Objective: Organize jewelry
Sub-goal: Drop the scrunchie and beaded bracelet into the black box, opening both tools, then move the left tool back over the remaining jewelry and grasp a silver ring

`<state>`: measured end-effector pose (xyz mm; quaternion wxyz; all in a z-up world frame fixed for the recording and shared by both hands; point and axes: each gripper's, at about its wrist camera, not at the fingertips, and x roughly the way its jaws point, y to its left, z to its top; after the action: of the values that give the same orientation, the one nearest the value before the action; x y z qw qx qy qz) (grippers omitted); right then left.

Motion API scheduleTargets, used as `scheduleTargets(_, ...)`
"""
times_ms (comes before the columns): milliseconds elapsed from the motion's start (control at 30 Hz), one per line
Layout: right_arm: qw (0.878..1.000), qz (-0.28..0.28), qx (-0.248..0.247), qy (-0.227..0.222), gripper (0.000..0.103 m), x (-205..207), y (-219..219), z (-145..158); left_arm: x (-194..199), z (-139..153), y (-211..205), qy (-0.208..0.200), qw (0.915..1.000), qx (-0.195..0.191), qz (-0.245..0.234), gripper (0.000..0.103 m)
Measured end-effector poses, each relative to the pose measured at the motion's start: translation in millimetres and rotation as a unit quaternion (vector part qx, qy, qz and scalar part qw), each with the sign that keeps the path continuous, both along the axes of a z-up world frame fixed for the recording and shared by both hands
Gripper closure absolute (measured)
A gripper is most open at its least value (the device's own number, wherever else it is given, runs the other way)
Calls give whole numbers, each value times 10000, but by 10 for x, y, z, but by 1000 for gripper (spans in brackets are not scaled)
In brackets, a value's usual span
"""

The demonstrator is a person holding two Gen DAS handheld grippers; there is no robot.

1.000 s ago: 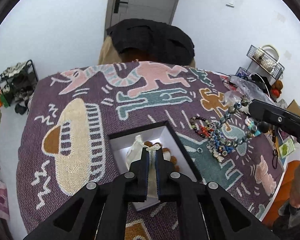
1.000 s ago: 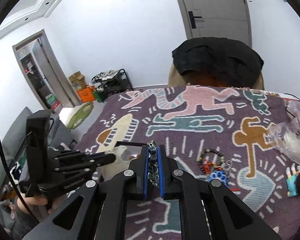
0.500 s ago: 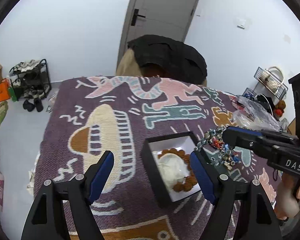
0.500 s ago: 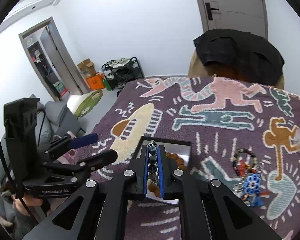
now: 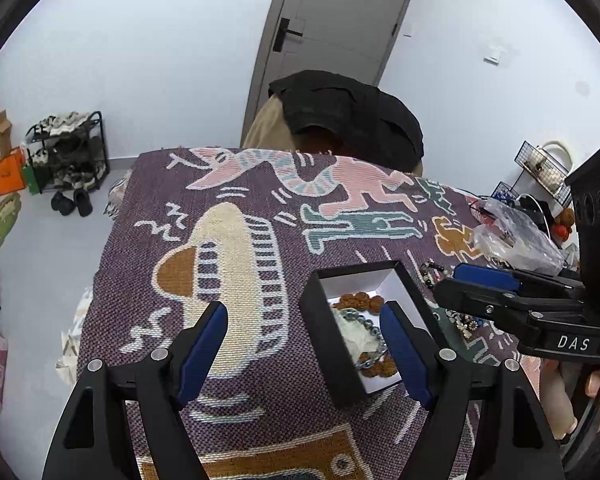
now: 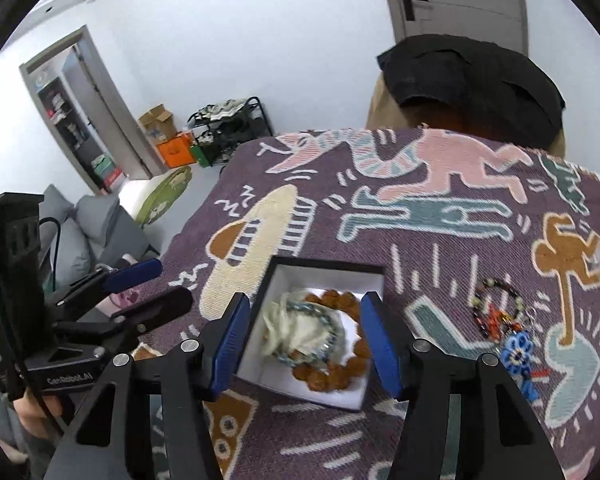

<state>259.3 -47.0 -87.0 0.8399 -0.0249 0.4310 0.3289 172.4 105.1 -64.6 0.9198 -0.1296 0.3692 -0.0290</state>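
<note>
A black box with a white inside (image 6: 370, 376) (image 5: 324, 332) sits on the patterned purple blanket (image 6: 440, 208). In it lie a white cloth (image 6: 296, 330), a brown bead bracelet (image 6: 336, 372) and a grey-blue bead bracelet (image 6: 324, 334). My right gripper (image 6: 306, 340) is open and empty just above the box. My left gripper (image 5: 306, 344) is open and empty, at the box's left wall. More bracelets and a blue charm (image 6: 518, 350) lie on the blanket right of the box (image 6: 498, 308).
A clear plastic bag (image 5: 516, 236) lies at the blanket's right side. A chair draped with a black garment (image 5: 348, 116) stands behind the far edge. A shoe rack (image 5: 66, 148) stands on the floor at the left. The blanket's left edge drops to the floor.
My right gripper opened and let the grey-blue bead bracelet fall into the box. My left gripper let go of the white cloth, opened and drew back to the left.
</note>
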Motion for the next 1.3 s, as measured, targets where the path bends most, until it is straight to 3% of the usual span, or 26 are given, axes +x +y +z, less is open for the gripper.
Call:
scheduleTargets(300,9989,-474,43,-8,43,9,-549,25,67,50,-338,-42,9996,124,-249,24)
scheduleTargets(433,9978,-649,123,-108,27,-12,-800,64,93,78,-482,-60,9992,178,-354,24)
scheduleTargets(667,9951,-942,296,-40,16,-37,-1170,78,120,139,-716,-99,9983,218,-532,24)
scheduleTargets(733,9940,-1043,317,-45,5,-58,-1272,80,119,165,-798,-125,9978,258,-599,24)
scheduleTargets(1167,9877,-1484,472,-109,4,-184,-1753,-18,169,201,-1250,-90,9946,359,-967,25)
scheduleTargets(1300,9847,-1669,505,-77,5,-174,-1908,-99,227,167,-1433,0,9923,448,-1151,39)
